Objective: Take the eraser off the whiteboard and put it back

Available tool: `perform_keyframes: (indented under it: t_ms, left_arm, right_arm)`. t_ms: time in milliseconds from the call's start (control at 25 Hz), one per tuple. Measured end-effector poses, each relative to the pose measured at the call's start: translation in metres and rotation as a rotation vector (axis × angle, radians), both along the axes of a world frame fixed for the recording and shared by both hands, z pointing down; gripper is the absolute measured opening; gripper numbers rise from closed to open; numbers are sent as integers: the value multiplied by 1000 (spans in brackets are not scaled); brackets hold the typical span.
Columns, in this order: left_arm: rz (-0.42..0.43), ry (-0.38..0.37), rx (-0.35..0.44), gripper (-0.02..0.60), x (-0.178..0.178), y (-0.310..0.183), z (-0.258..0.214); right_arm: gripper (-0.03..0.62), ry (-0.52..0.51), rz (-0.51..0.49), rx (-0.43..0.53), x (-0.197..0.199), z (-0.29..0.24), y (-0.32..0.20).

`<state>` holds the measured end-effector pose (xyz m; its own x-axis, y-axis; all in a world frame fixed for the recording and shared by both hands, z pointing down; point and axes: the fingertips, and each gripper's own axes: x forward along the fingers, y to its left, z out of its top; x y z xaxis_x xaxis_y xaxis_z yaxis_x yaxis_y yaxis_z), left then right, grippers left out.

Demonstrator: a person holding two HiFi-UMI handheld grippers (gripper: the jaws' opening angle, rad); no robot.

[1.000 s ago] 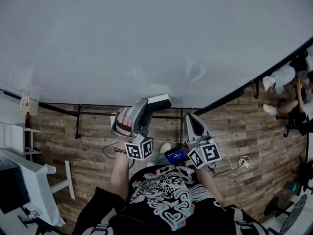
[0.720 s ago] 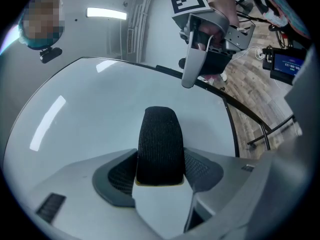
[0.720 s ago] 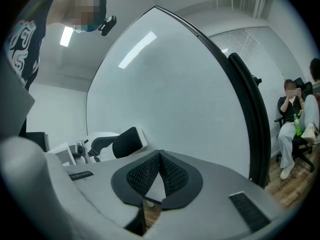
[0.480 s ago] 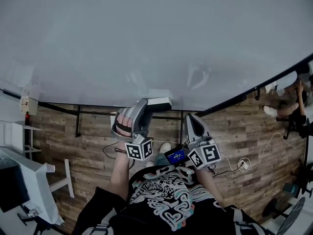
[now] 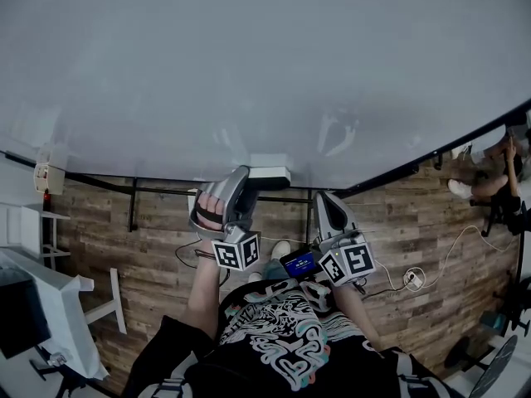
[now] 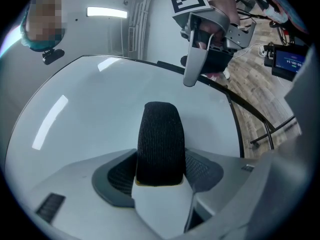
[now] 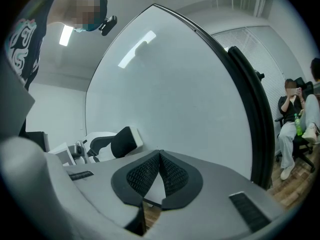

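Note:
The eraser (image 5: pixel 270 175), white-bodied with black felt (image 6: pixel 159 134), sits between the jaws of my left gripper (image 5: pixel 254 181), whose pads (image 6: pixel 116 176) press on its sides. Its far end lies at the lower edge of the whiteboard (image 5: pixel 249 65); I cannot tell whether it touches the board. My right gripper (image 5: pixel 323 199) hangs just to the right of it, shut and holding nothing, its pads meeting (image 7: pixel 160 159). In the right gripper view the left gripper with the eraser (image 7: pixel 119 140) shows against the board (image 7: pixel 175 84). The left gripper view shows the right gripper (image 6: pixel 192 78) above the board.
The whiteboard's black frame (image 7: pixel 249 109) and stand bars (image 5: pixel 133 206) run along the wooden floor (image 5: pixel 431 222). A person sits on a chair at the right (image 7: pixel 292 116). Cables (image 5: pixel 415 276), a blue-screened device (image 5: pixel 297 263) and white furniture (image 5: pixel 50 305) lie below.

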<state>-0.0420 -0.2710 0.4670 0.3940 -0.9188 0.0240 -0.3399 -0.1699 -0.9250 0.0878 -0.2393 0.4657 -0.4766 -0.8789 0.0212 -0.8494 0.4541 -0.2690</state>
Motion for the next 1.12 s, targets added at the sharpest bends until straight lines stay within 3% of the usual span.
perform_keyframes:
  t_ms: [200, 360, 720, 1120]
  left_arm:
    - [11, 21, -15, 278, 1, 0, 2]
    - [19, 43, -45, 327, 3, 1, 4]
    - [36, 73, -99, 328, -4, 15, 8]
    - [56, 281, -256, 318, -27, 55, 12]
  right_arm:
    - [15, 1, 1, -3, -2, 3, 0]
    - [15, -1, -3, -6, -4, 1, 3]
    - [14, 2, -1, 8, -10, -6, 14]
    - [14, 9, 5, 27, -16, -14, 41]
